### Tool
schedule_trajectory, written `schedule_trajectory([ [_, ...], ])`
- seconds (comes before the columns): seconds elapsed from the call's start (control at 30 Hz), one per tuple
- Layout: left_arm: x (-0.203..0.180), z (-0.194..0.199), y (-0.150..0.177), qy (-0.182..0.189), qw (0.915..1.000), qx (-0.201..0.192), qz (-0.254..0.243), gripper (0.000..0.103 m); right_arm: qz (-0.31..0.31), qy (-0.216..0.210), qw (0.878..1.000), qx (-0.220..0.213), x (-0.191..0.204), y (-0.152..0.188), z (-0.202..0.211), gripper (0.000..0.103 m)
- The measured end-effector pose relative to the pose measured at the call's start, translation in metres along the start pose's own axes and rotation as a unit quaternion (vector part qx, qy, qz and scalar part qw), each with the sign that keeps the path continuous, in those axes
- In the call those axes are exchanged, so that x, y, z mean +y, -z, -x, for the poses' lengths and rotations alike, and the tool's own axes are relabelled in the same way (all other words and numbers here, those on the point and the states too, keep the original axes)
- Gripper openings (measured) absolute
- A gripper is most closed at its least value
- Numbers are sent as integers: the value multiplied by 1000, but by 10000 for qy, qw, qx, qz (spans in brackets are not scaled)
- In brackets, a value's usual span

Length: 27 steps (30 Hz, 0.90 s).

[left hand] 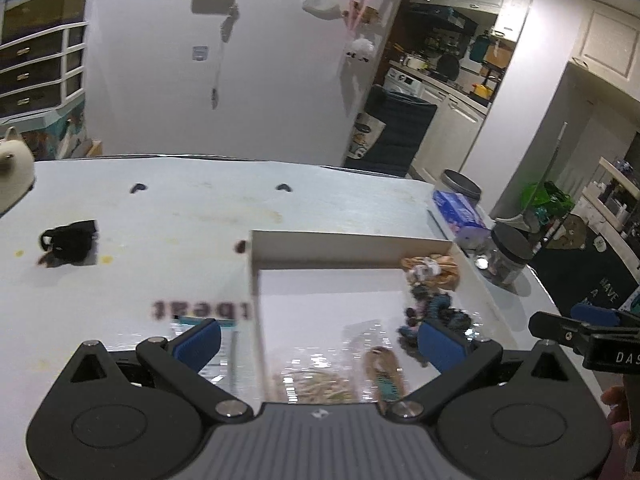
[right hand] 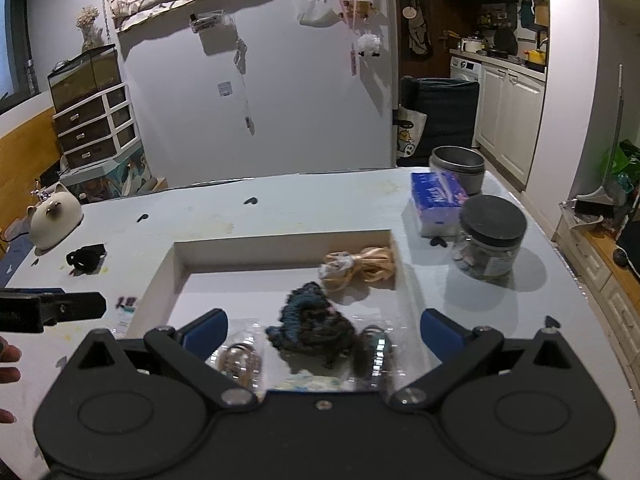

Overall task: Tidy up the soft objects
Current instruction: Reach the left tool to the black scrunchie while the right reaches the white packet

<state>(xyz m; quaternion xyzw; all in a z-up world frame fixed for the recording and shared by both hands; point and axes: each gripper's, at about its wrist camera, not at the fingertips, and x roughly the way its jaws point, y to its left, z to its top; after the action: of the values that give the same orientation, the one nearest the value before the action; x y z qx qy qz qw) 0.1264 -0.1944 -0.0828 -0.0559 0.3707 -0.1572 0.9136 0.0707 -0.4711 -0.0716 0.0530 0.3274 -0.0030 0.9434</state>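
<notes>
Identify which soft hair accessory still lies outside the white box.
The black scrunchie, alone on the table left of the white box; the others lie inside.

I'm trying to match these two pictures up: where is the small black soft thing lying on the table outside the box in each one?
Left wrist view: the black scrunchie lies far left on the table, left of the white box.
Right wrist view: black scrunchie at left, beside the cream cat figure.
Shared landmark: the blue tissue pack, right of the box.
</notes>
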Motion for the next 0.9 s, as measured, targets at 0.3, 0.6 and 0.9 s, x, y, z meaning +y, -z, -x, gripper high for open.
schedule_trajectory([
  [0.3, 56, 19, -4, -231, 9995, -78, 191, 103, 160, -208, 9996, 38, 57, -4, -13, 103],
  [0.6, 112, 32, -7, -377, 9988, -101, 278, 103, 302, -366, 9988, 91, 114, -6, -29, 103],
  [0.9, 168, 31, -15, -490, 9986, -66, 213, 103, 432, -371, 9983, 127, 165, -6, -50, 103],
])
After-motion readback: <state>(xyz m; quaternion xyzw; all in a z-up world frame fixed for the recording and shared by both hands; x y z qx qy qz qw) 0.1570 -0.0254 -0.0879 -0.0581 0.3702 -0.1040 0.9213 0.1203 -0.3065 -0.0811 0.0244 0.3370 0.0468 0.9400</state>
